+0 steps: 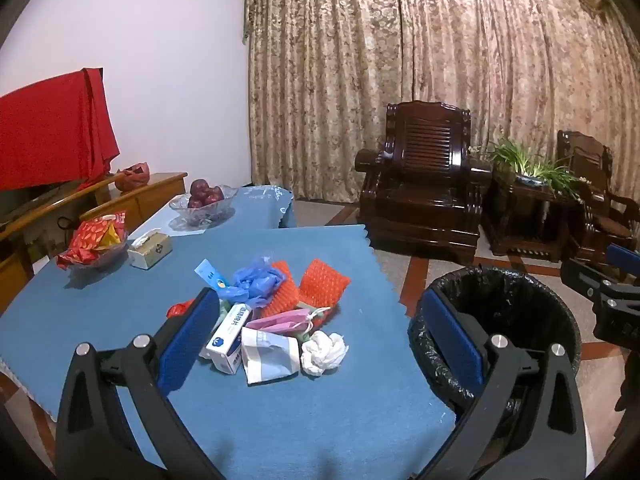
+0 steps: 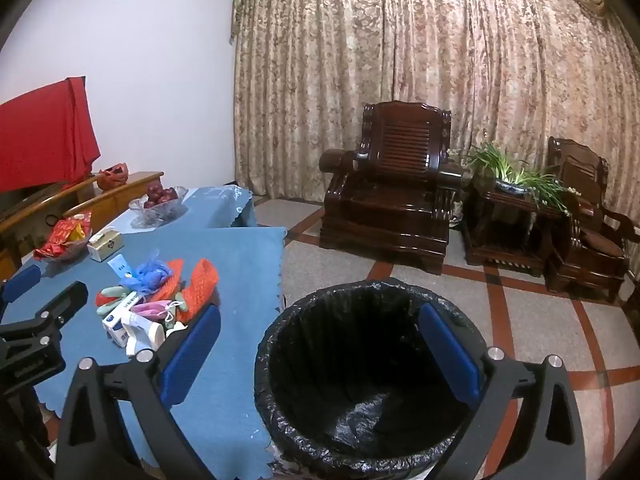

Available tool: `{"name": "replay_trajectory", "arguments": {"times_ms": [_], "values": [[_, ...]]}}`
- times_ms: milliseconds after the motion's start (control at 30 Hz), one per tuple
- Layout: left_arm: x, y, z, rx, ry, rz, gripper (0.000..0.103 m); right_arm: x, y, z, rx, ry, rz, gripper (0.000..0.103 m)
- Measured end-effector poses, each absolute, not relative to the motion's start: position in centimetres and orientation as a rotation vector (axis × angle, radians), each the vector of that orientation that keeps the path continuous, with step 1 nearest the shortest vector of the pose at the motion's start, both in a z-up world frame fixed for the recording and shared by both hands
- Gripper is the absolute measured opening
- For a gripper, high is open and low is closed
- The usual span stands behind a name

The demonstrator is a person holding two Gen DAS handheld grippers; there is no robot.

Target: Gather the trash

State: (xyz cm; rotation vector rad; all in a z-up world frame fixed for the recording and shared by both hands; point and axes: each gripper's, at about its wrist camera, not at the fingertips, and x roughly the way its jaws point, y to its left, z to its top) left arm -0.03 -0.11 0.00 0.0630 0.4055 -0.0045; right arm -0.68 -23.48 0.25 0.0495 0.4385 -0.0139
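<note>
A: Where is the trash sitting?

B: The trash pile point(image 1: 276, 316) is lying heaped on the blue tablecloth point(image 1: 300, 420), roughly at twelve o'clock from the left gripper point(image 1: 320, 344) in its own view. The crumpled tissue point(image 1: 324, 353) is sitting at the near edge, touching the white paper packet point(image 1: 270, 356), with the small white box point(image 1: 229, 336) just beside the left finger. The orange foam nets point(image 1: 320, 284) and blue plastic bag point(image 1: 256, 280) are lying further back.

A: And the tools?

B: Both are standing wide apart and holding nothing. The right gripper point(image 2: 320, 356) is hovering over the black-lined bin point(image 2: 372, 380), which is standing on the floor just beside the table's edge – at about three o'clock from the pile. The bin is looking empty apart from its liner.

A: What is likely to go wrong?

B: The pieces are overlapping, so closing on the tissue could be dragging the packet along, or pinching the cloth and pulling everything. Light items – tissue, bag, the pink mask point(image 1: 280, 320) – could be slipping out during the carry and dropping between table and bin. The snack bowl point(image 1: 94, 246) and tissue box point(image 1: 150, 252) at ten o'clock are not trash; sweeping too far would be knocking them
</note>
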Motion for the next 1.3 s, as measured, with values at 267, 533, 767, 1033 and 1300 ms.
{"name": "replay_trajectory", "arguments": {"times_ms": [267,533,767,1033,1300], "values": [[-0.10,-0.05,0.10,0.056,0.403,-0.007,0.098,-0.62,-23.47,0.24,0.047,0.439,-0.014,0.097],[-0.08,-0.10,0.01,0.053,0.405,-0.006,0.098,-0.57,-23.48,0.26,0.045,0.438,-0.014,0.097],[-0.03,-0.08,-0.04,0.055,0.406,-0.008,0.098,-0.53,-23.48,0.29,0.045,0.439,-0.014,0.097],[-0.05,-0.07,0.01,0.054,0.404,-0.006,0.098,-0.50,-23.45,0.30,0.043,0.439,-0.015,0.097],[-0.04,-0.04,0.01,0.052,0.405,-0.007,0.098,-0.46,-23.43,0.33,0.043,0.441,-0.014,0.097]]}}
